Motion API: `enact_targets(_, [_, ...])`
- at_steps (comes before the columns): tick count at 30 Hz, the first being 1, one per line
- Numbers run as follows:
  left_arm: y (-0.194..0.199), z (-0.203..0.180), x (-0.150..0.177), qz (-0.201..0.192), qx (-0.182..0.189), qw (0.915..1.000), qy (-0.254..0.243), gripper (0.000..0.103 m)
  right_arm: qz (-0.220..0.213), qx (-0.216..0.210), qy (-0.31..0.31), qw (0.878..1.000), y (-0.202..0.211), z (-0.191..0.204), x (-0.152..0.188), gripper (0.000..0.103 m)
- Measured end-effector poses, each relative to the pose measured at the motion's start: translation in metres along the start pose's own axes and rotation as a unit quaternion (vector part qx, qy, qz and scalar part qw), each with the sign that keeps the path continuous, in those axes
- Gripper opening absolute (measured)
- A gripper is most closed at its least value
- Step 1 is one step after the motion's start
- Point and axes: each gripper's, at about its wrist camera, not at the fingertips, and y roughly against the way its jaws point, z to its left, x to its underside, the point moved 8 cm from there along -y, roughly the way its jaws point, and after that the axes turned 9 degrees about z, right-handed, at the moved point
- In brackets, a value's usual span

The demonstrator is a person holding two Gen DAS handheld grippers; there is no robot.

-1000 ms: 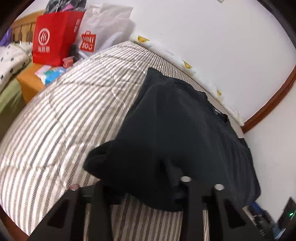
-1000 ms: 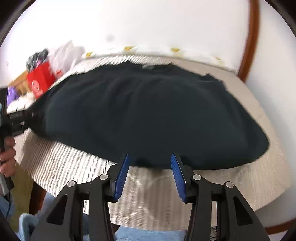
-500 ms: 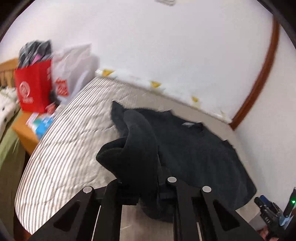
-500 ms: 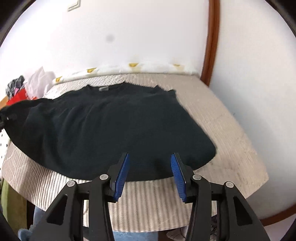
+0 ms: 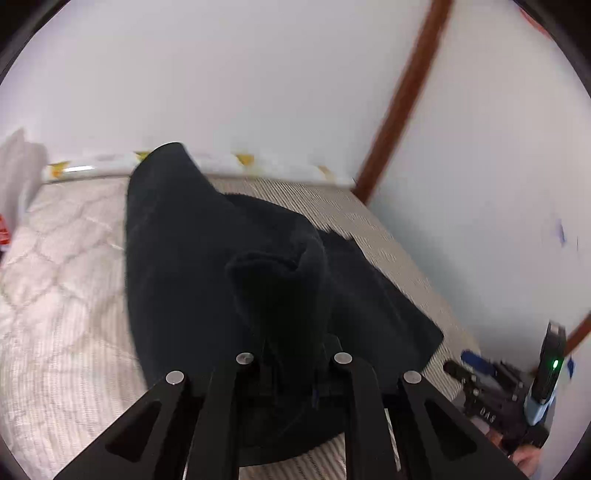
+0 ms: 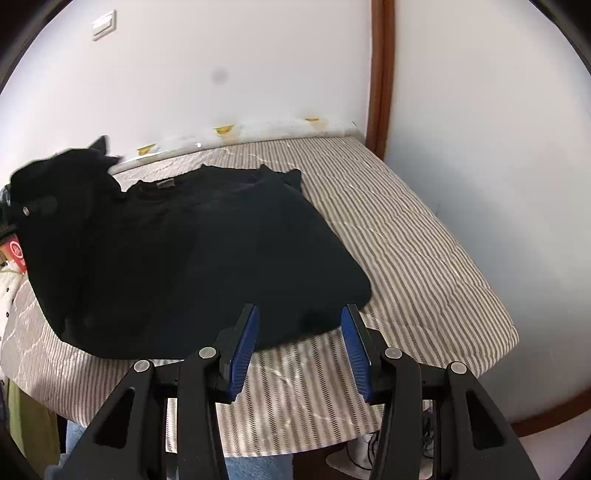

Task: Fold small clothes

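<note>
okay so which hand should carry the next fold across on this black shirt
Left, most likely. The left gripper is shut on a lifted side of the black shirt, so it can carry that cloth across. The right gripper hovers at the near hem over the striped mattress, jaws open and empty.

Left gripper fingertips fully buried under bunched black shirt; only the black linkage shows, pad contact not visible. Left wrist view motion-blurred: mattress stripes smeared, white bag cut by left edge. Right gripper there is partial, blurred, lower right, fingers unclear. In right wrist view, shirt's left sleeve blurred, covering the other gripper. Red bag mostly hidden behind shirt. Wall switch too small for detail.
</note>
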Motion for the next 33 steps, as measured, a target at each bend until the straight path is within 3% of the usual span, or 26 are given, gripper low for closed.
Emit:
enact_targets(8, [-0.039, -0.009, 0.024, 0.069, 0.023, 0.9973, -0.008, 0.013, 0.024, -0.021, -0.004, 0.999, -0.017, 0.003, 0.002, 0.046])
enact_targets(10, [-0.032, -0.011, 0.024, 0.066, 0.031, 0.9971, -0.021, 0.019, 0.021, -0.04, 0.004, 0.999, -0.016, 0.014, -0.002, 0.047])
enact_targets(15, [-0.003, -0.002, 0.033, 0.048, 0.01, 0.9971, -0.058, 0.032, 0.003, -0.096, 0.013, 0.995, -0.008, 0.048, -0.016, 0.056])
enact_targets(17, [0.009, 0.009, 0.038, 0.038, 0.01, 0.9976, -0.058, 0.048, 0.001, -0.124, 0.018, 0.992, -0.006, 0.065, -0.02, 0.058])
enact_targets(19, [0.021, 0.025, 0.046, 0.027, -0.002, 0.9982, -0.054, 0.056, 0.0, -0.15, 0.023, 0.988, -0.004, 0.084, -0.025, 0.06])
enact_targets(22, [0.039, 0.051, 0.058, 0.011, -0.028, 0.9986, -0.044, 0.057, 0.0, -0.185, 0.022, 0.983, -0.001, 0.107, -0.031, 0.064])
enact_targets(26, [0.045, 0.085, 0.081, 0.025, -0.038, 0.9987, -0.022, 0.06, -0.001, -0.234, 0.033, 0.972, 0.004, 0.143, -0.037, 0.066])
enact_targets(33, [0.024, 0.097, 0.112, 0.06, -0.015, 0.9981, 0.003, 0.061, 0.038, -0.193, 0.027, 0.98, -0.032, 0.157, -0.03, 0.066])
